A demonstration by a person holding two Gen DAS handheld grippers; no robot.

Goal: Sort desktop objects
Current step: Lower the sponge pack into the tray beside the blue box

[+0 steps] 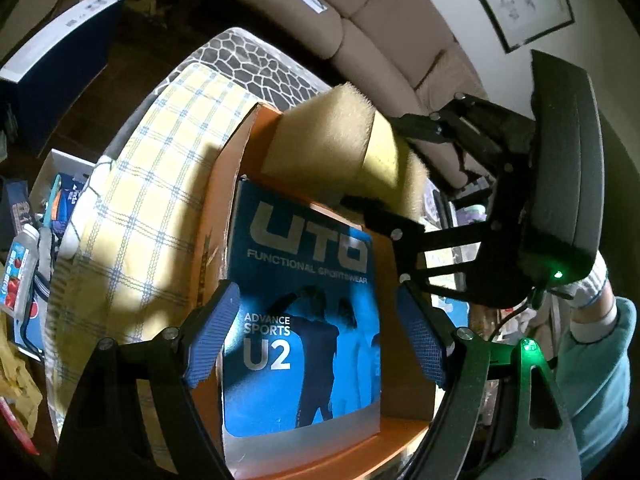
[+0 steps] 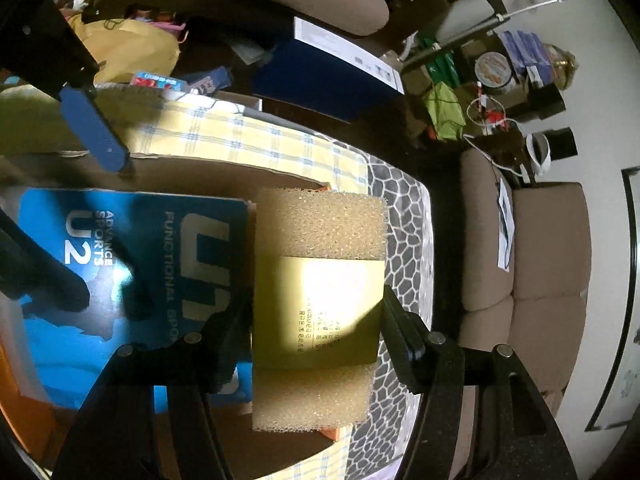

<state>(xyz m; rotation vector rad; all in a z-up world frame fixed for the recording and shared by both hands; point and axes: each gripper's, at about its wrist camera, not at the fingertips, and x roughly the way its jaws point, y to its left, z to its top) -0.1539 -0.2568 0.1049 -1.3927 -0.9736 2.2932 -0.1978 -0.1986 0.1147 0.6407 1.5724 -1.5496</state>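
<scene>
Yellow sponge (paper band around it) sits pinched in my right gripper over the orange box. My left gripper hangs spread above the blue packet.

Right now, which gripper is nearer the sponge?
Right. The right gripper is clamped on the sponge; the left gripper hangs open over the blue packet, short of it.

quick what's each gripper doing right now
left gripper: open, holding nothing, over the blue box
right gripper: shut on the sponge, above the orange box
</scene>
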